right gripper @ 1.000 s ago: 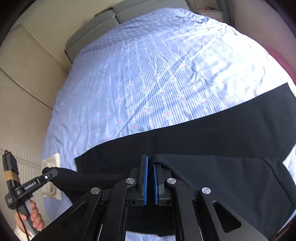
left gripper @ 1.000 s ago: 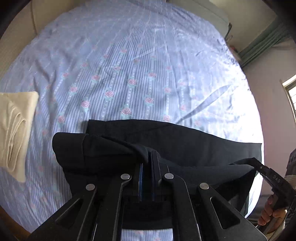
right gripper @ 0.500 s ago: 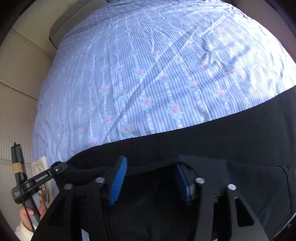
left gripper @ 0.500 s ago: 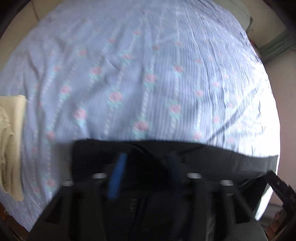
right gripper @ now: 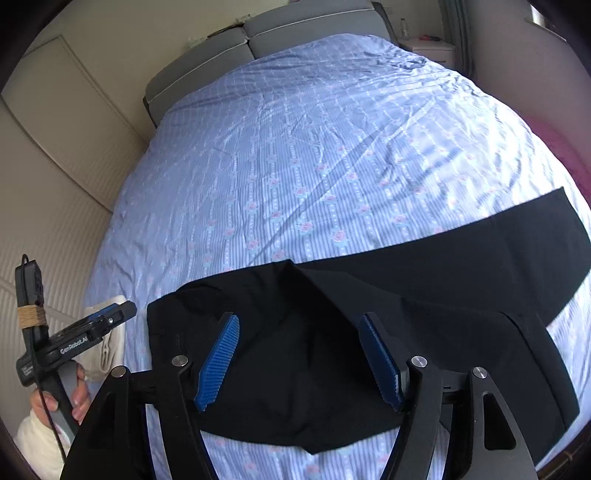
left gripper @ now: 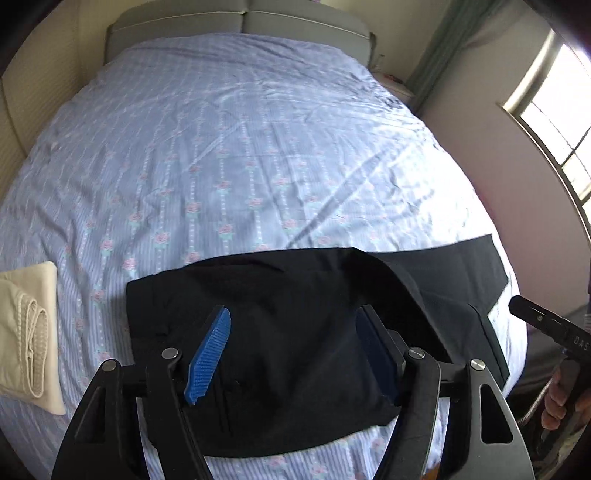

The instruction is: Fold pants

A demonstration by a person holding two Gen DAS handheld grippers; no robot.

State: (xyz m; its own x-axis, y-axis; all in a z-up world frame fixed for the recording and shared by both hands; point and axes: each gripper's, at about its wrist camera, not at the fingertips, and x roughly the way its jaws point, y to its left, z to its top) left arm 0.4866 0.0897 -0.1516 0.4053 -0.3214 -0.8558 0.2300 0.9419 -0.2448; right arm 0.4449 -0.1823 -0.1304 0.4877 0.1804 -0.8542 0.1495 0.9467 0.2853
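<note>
Black pants [left gripper: 295, 332] lie on the blue flowered bed sheet [left gripper: 240, 155], folded lengthwise, with the legs running off to the right [right gripper: 480, 266]. My left gripper [left gripper: 295, 354] is open and empty, held above the waist end of the pants. My right gripper [right gripper: 299, 362] is open and empty too, above the same folded part. The left gripper also shows at the left edge of the right wrist view [right gripper: 92, 328], and the right gripper at the right edge of the left wrist view [left gripper: 543, 325].
A folded cream cloth [left gripper: 29, 332] lies on the bed to the left of the pants. A grey headboard [left gripper: 240, 22] stands at the far end. A wall with a window [left gripper: 554, 122] is on the right.
Both grippers were shut on the pants' edge a second ago. They opened, let the fabric drop flat onto the lower layer, and pulled back and up.
</note>
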